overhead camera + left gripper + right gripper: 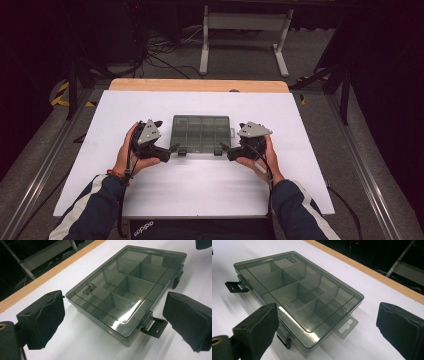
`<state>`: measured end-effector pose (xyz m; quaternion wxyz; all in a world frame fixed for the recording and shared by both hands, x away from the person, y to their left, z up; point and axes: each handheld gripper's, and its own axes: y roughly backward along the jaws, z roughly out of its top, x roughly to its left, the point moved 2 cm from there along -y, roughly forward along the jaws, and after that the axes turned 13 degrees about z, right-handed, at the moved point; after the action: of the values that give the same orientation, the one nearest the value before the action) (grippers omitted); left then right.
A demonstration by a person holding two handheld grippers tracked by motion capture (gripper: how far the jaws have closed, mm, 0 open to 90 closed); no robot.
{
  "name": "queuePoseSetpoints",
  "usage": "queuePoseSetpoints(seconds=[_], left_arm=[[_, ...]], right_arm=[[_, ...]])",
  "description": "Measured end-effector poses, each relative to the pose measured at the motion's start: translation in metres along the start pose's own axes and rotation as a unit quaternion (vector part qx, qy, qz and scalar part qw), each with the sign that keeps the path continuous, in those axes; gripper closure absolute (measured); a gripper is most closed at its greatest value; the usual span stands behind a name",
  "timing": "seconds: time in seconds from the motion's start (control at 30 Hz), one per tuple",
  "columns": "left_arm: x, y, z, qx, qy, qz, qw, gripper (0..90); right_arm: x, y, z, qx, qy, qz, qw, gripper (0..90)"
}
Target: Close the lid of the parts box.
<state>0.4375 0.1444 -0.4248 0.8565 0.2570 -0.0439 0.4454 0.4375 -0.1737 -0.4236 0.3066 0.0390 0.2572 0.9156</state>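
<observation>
Right now your smoky grey, see-through plastic compartment box [200,132] lies flat in the middle of the white tabletop [200,185], its lid down and its dividers visible through it. You hold one pair of tongs at each near corner of it. Your left gripper [172,149] sits just beside the box's near left corner, jaws spread wide with nothing between the pads; in the left gripper view the black padded fingers [47,315] stand well apart, and the near black latch [154,327] hangs flipped outward from the box's front edge, close to the right-hand pad but not touching it. Your right gripper [223,147] mirrors it at the near right corner, also wide and gripping nothing. In the right gripper view one pad [262,327] rests right at the front edge next to the other latch [283,340], though you cannot tell whether it touches. A clear hang tab [345,327] juts from the box's short side. The far latch [235,287] also stands out from the front.
</observation>
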Motion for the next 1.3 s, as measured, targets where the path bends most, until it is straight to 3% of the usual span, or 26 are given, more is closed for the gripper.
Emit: queuePoseSetpoints(seconds=[0.87,1.3], left_arm=[[0.006,0.028,0.005,-0.031,-0.020,0.018,0.9992,5.3],[0.009,0.044,0.000,-0.041,-0.029,0.030,0.9983,6.2]], right_arm=[[0.004,0.014,0.006,-0.006,0.014,-0.010,0.9998,7.7],[0.006,0.021,0.004,-0.001,0.020,-0.016,0.9997,8.0]])
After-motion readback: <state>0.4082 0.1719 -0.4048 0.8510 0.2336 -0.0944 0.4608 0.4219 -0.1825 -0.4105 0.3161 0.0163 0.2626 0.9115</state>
